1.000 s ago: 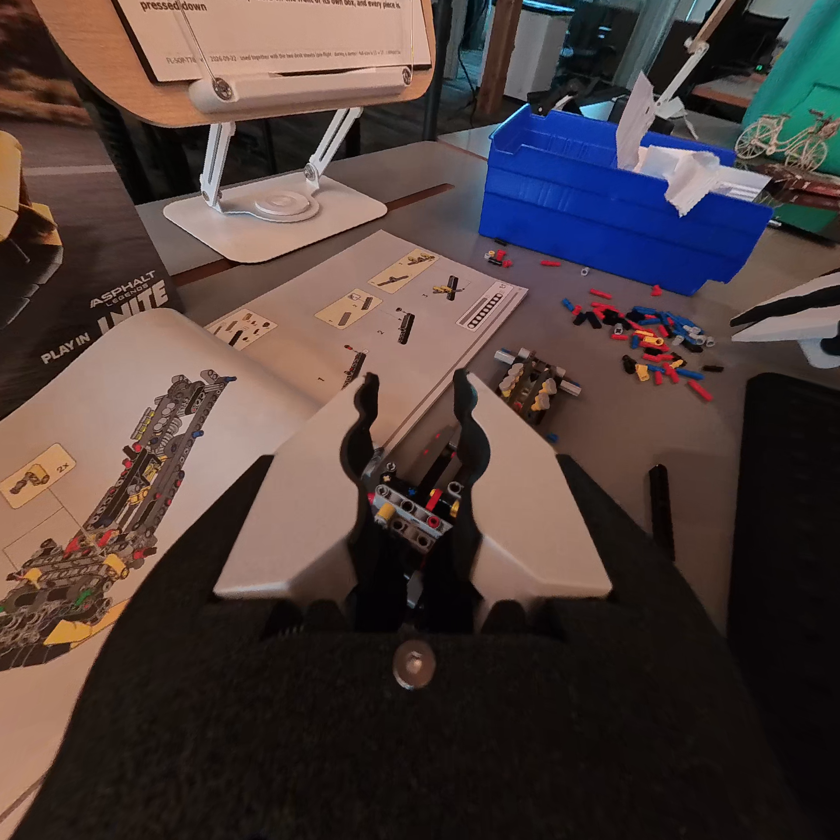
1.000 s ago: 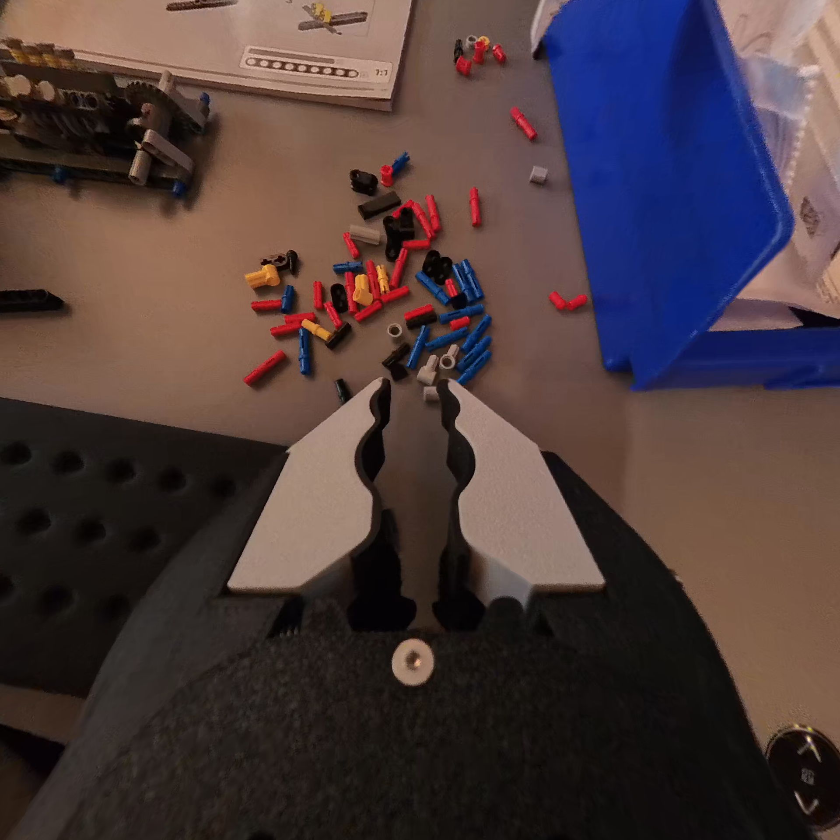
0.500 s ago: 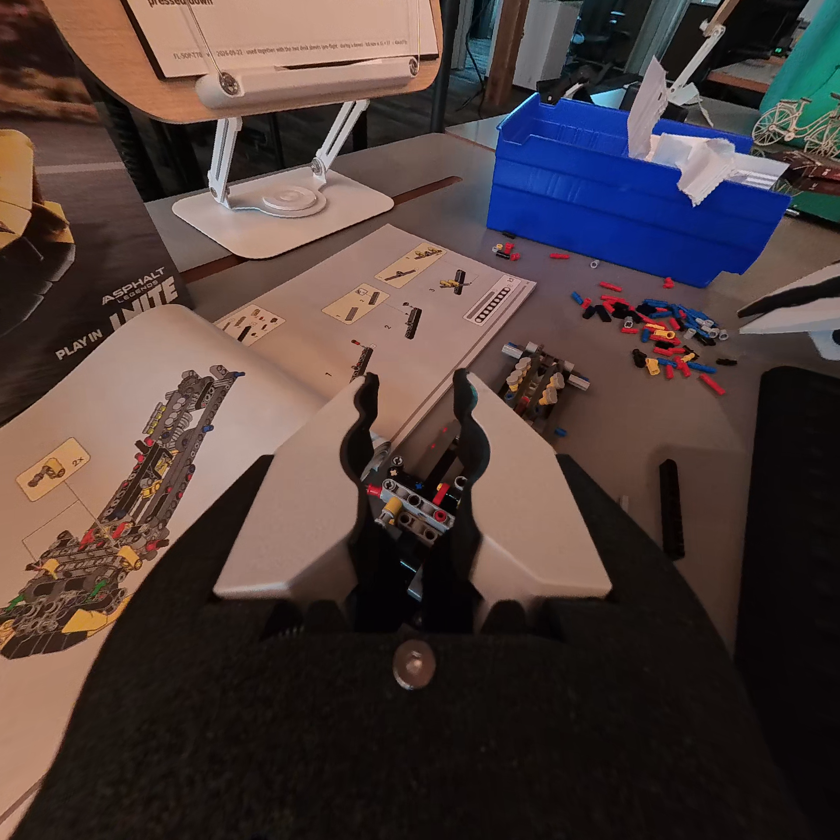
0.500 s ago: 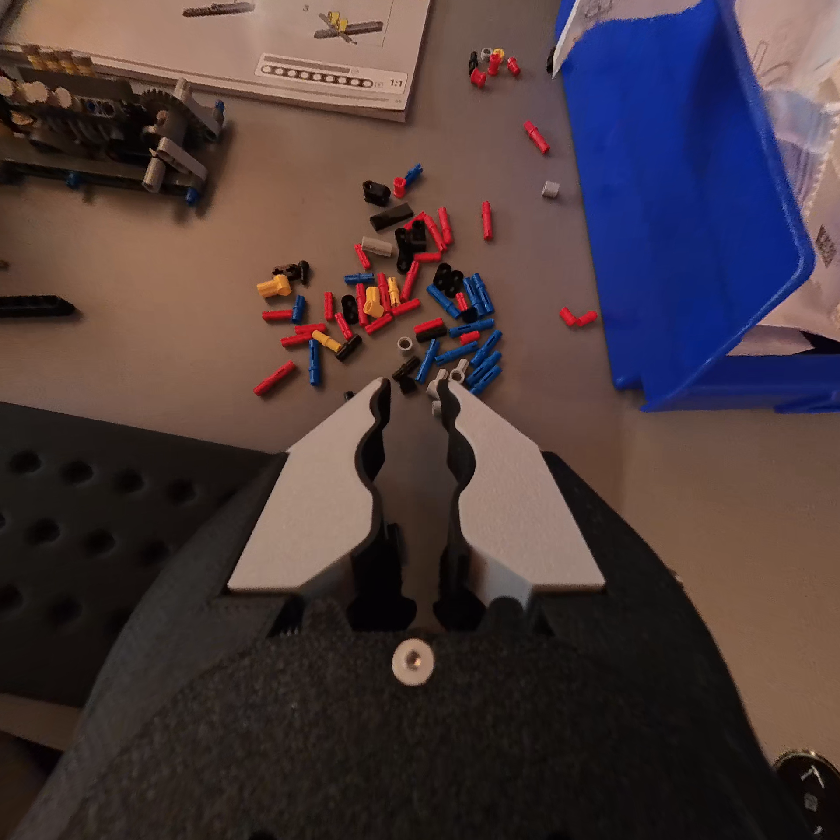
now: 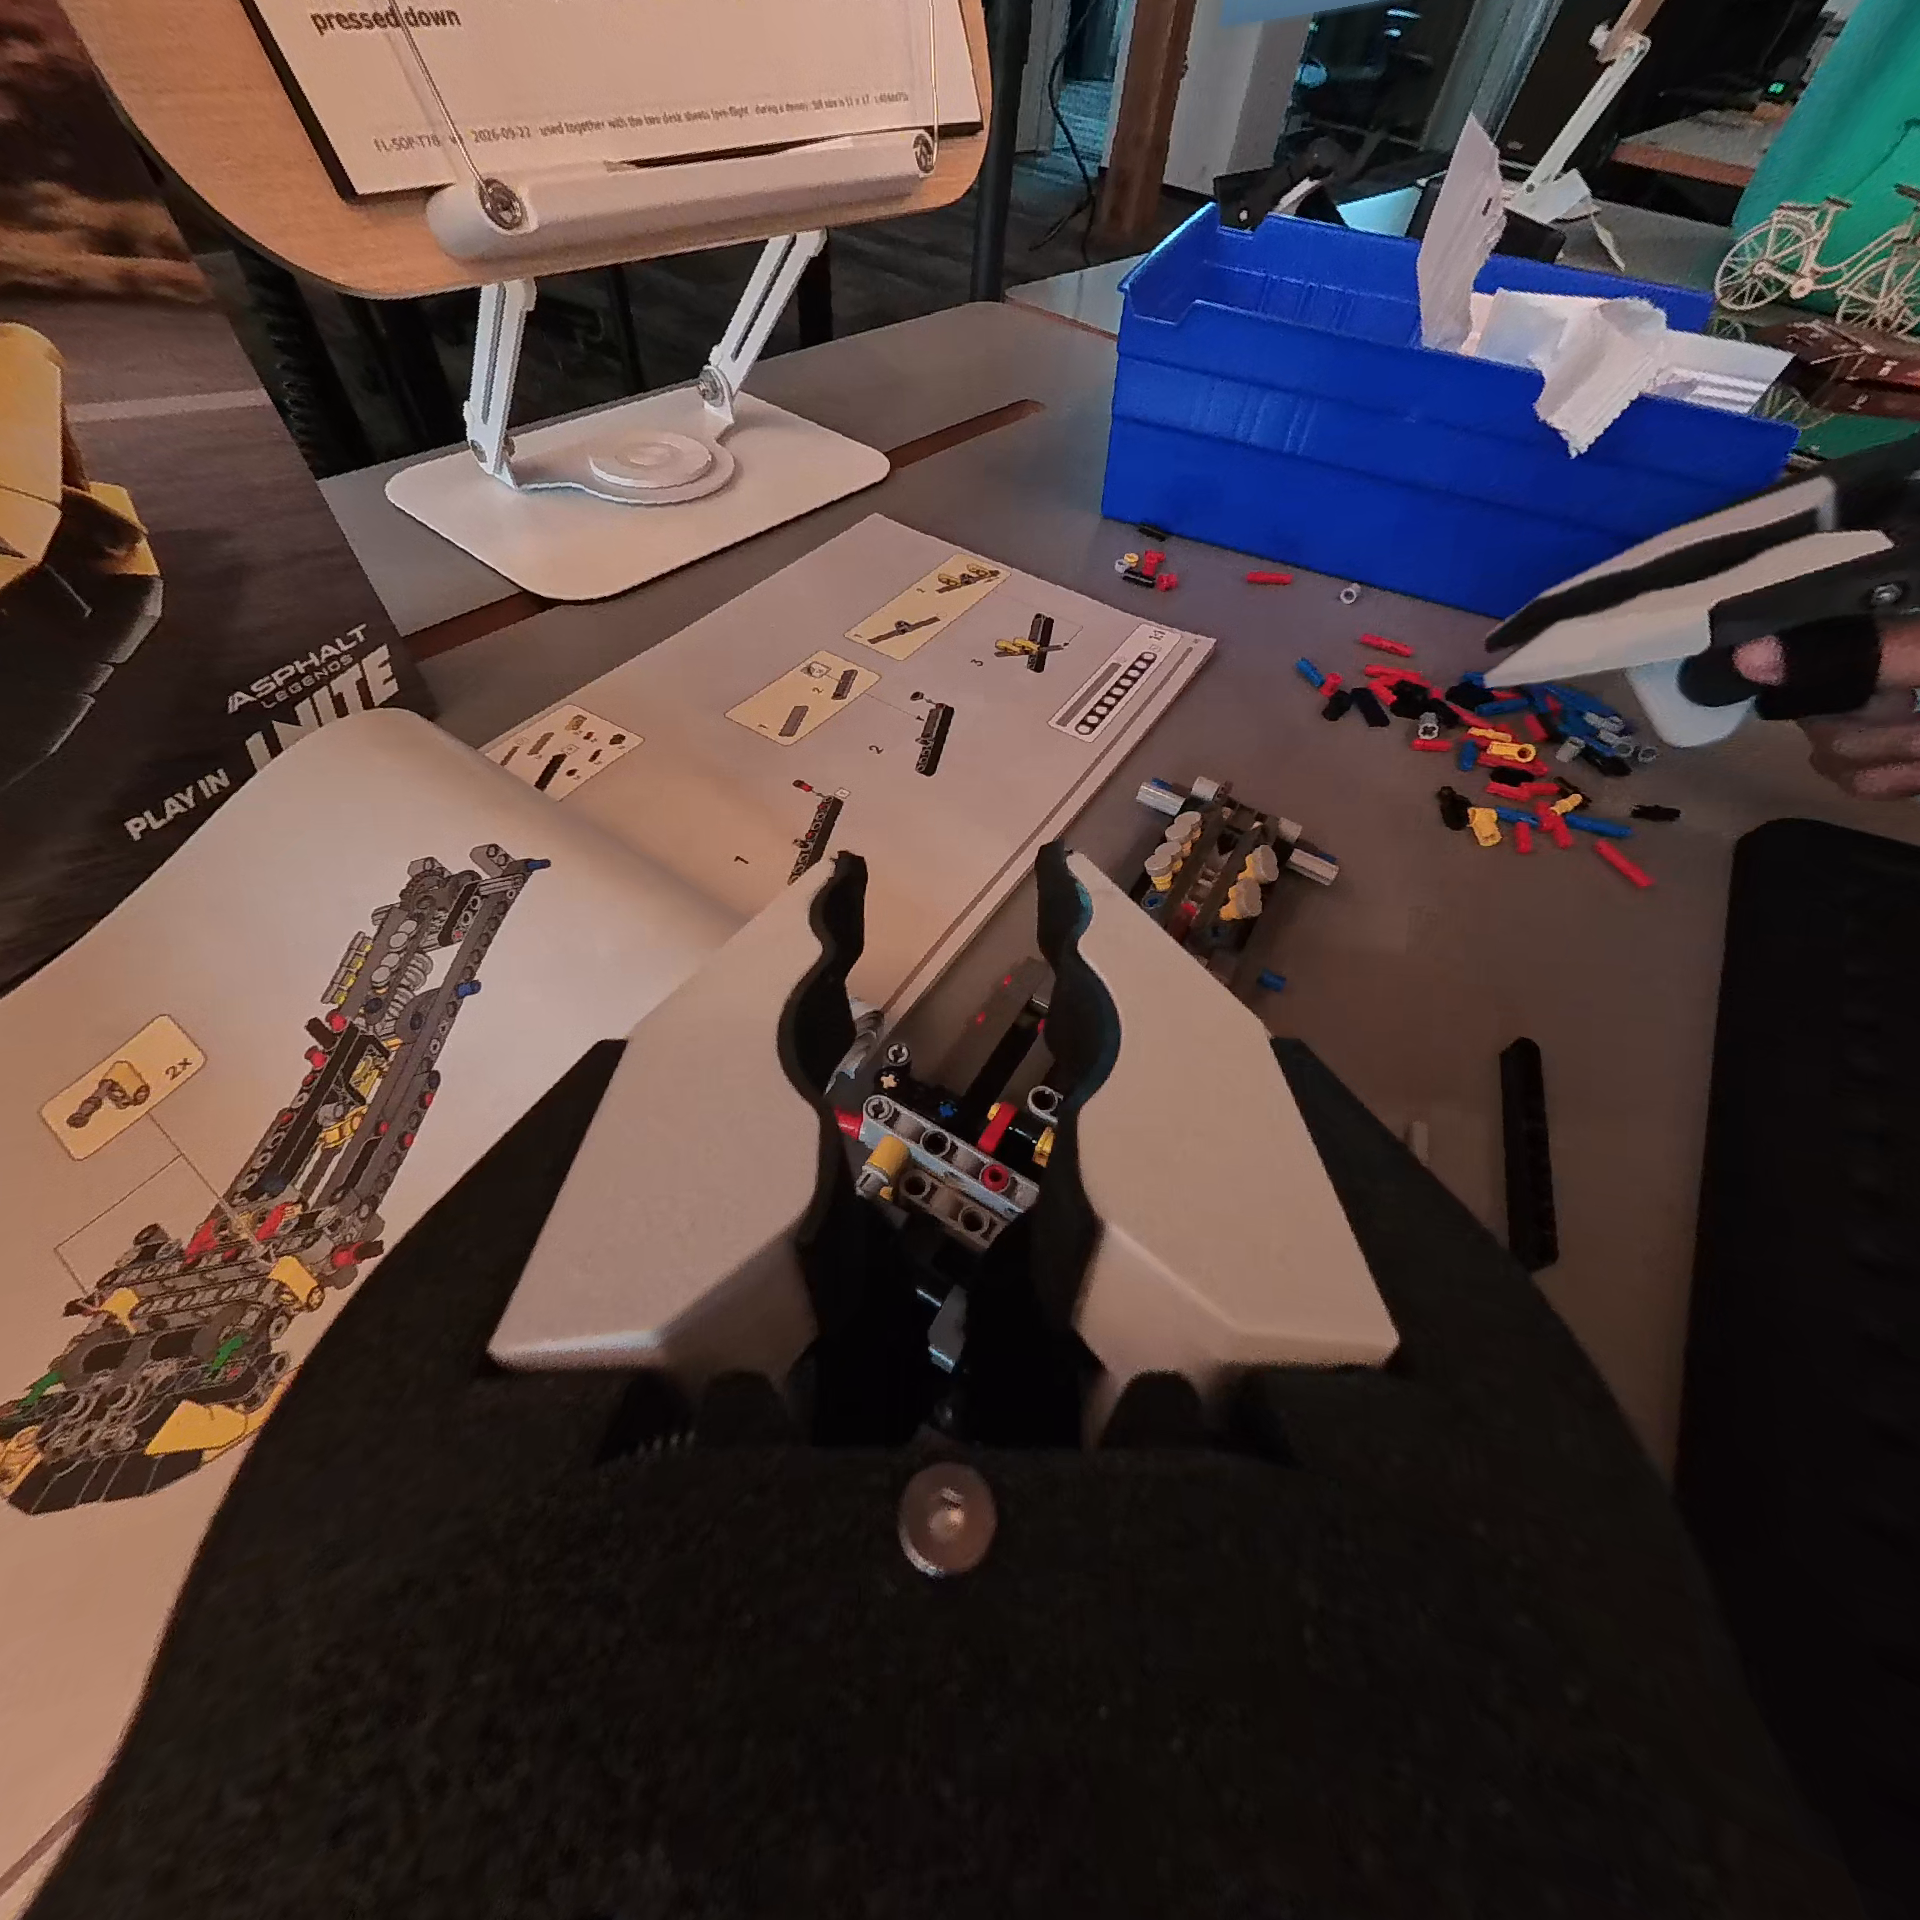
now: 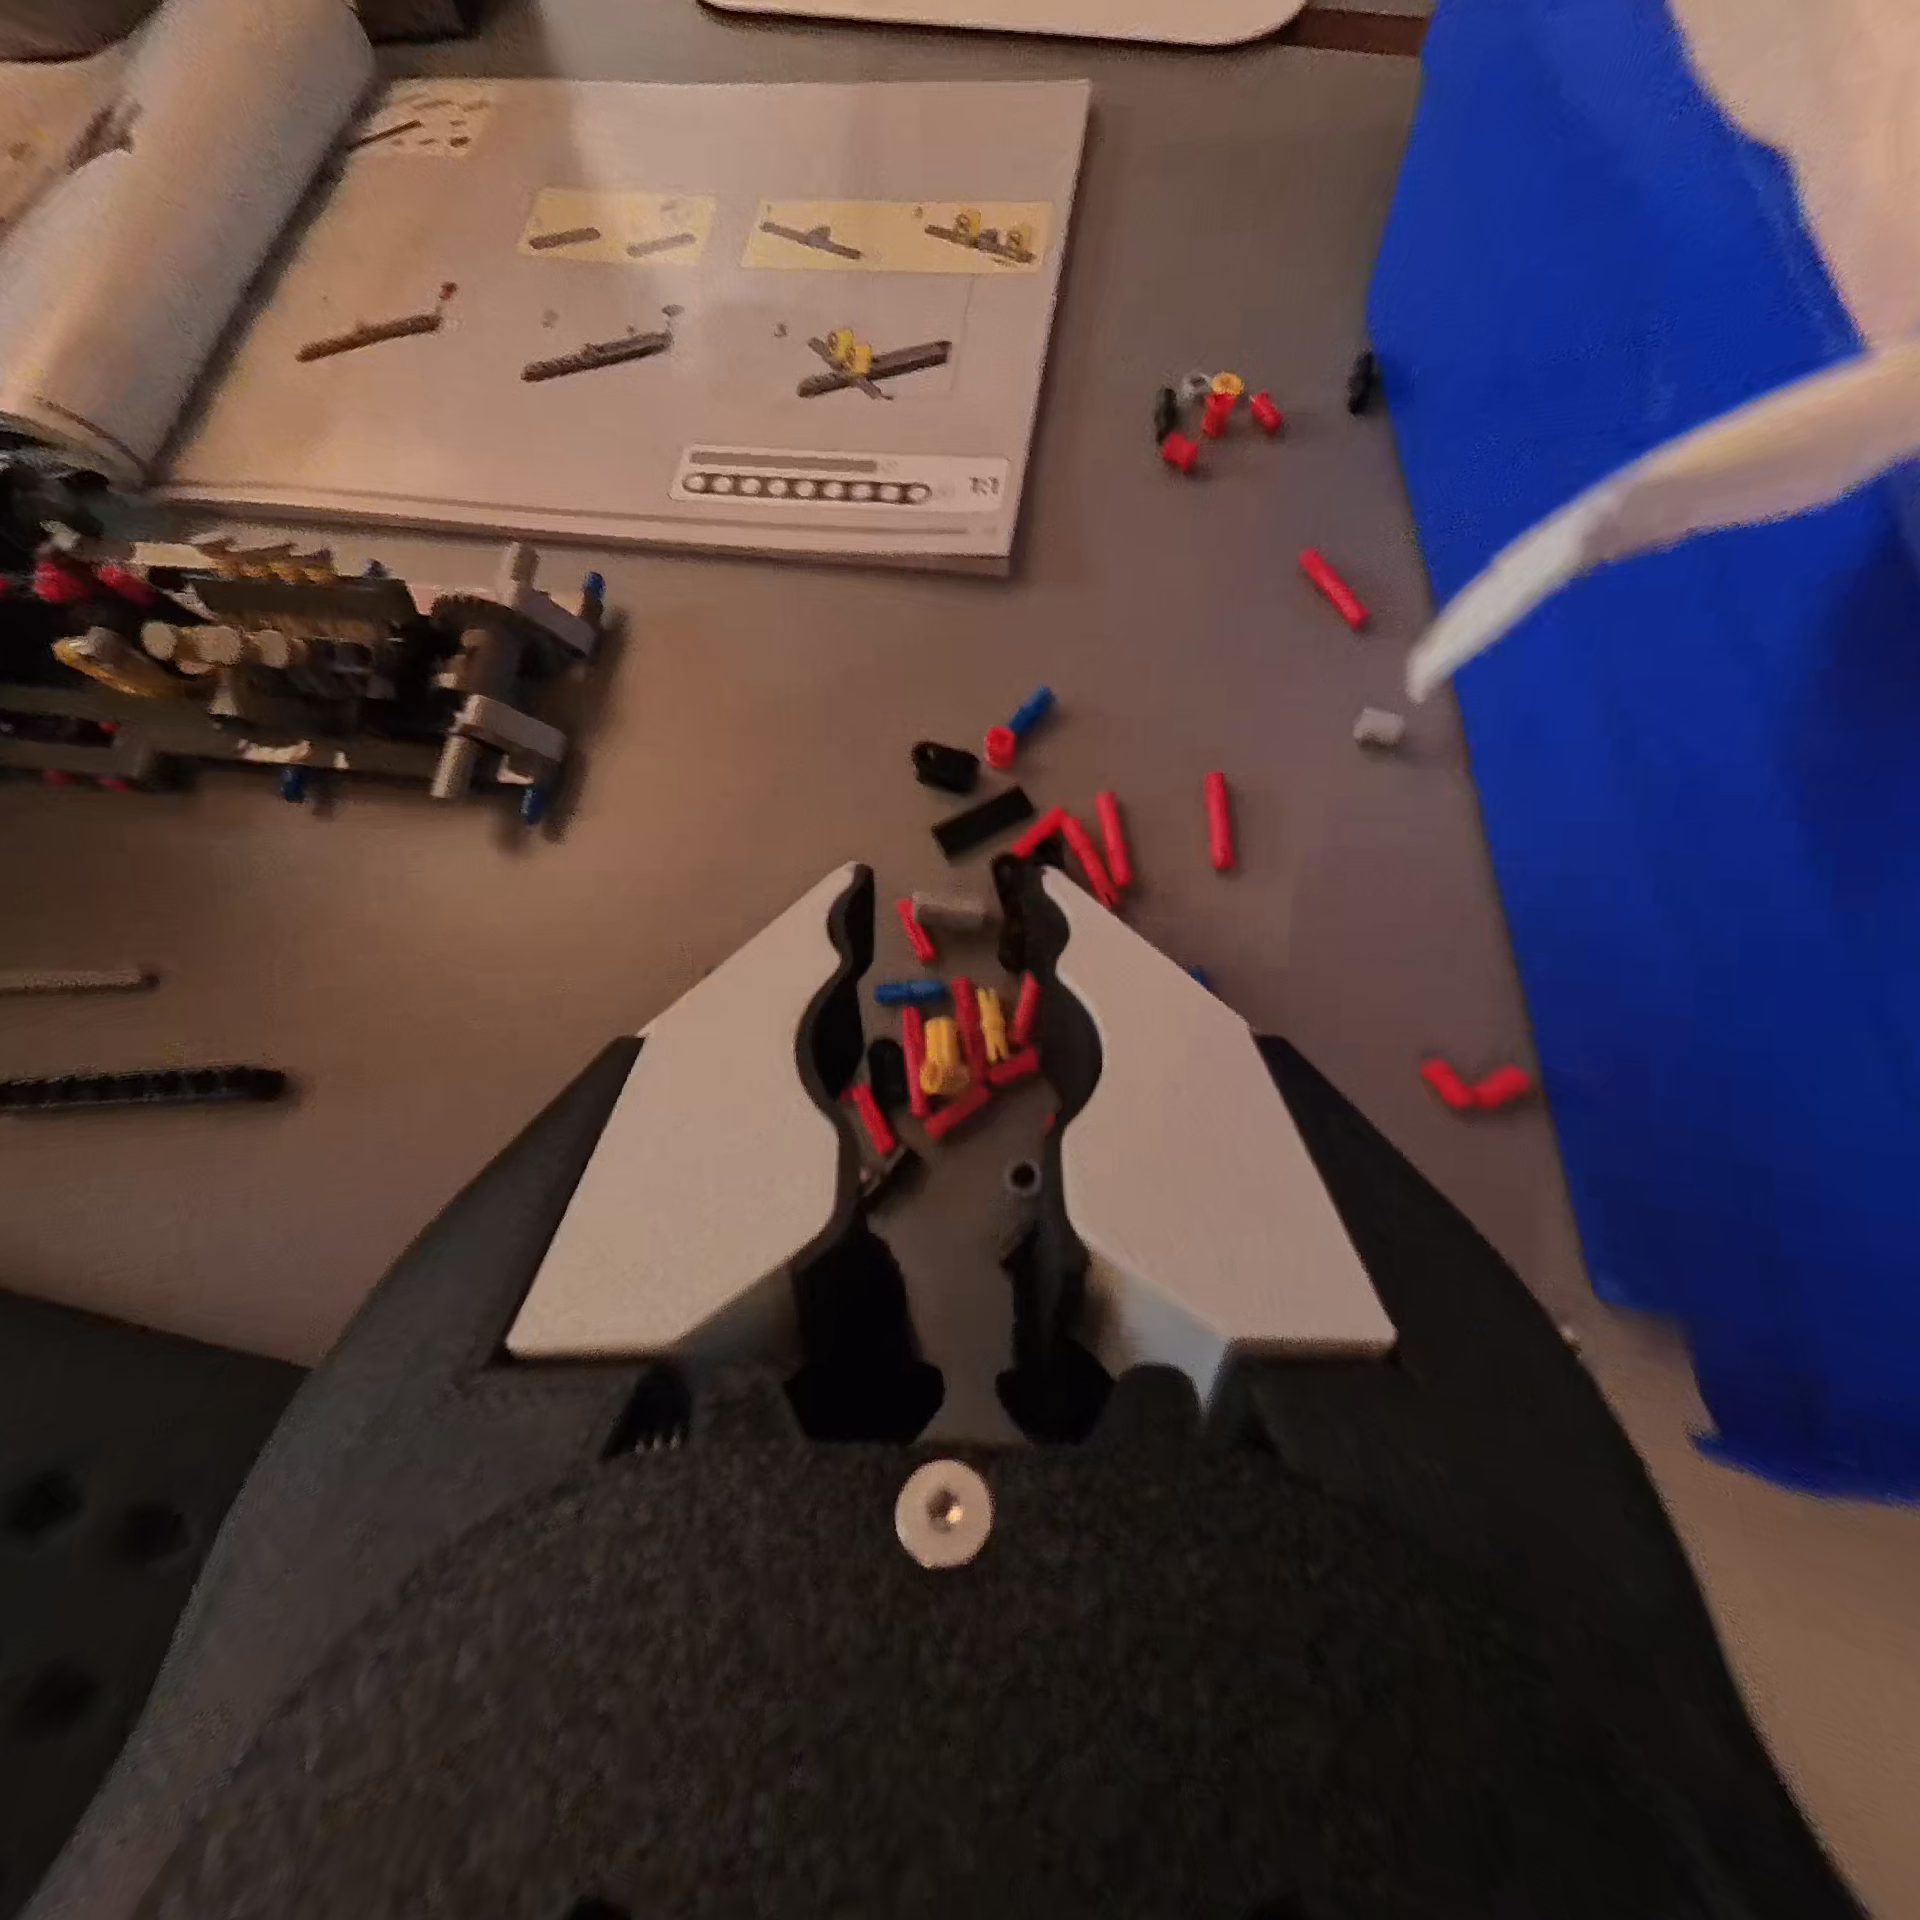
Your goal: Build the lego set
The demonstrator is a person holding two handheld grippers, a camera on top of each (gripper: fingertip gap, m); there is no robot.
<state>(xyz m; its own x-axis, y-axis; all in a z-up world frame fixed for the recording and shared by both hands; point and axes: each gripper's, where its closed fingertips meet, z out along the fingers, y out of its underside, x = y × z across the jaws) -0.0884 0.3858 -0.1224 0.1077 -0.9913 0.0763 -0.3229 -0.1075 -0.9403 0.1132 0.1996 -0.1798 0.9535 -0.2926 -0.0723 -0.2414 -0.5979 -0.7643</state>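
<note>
My left gripper [image 5: 948, 862] is shut on the near end of a long grey and black lego chassis [image 5: 951, 1153], whose far end [image 5: 1226, 883] rests on the table. The chassis also shows in the right wrist view [image 6: 312, 665]. My right gripper [image 6: 954, 878] is open and low over a pile of small red, blue, yellow and black pins [image 6: 966, 1039], with several pins between its fingers, including a yellow one [image 6: 940, 1060]. In the left wrist view the right gripper [image 5: 1507, 660] hangs above the pile [image 5: 1496, 748].
An open instruction booklet [image 5: 831, 727] lies left of the pile. A blue bin [image 5: 1351, 468] with paper stands behind it. A black beam [image 5: 1527, 1153] and a black mat [image 5: 1818, 1143] lie at the right. A white stand [image 5: 644, 488] is at the back. The grippers' ends are close to 30 cm from one another.
My right gripper has moved forward and down over the pin pile and its jaws have spread wider. My left gripper still holds the chassis and has barely shifted.
</note>
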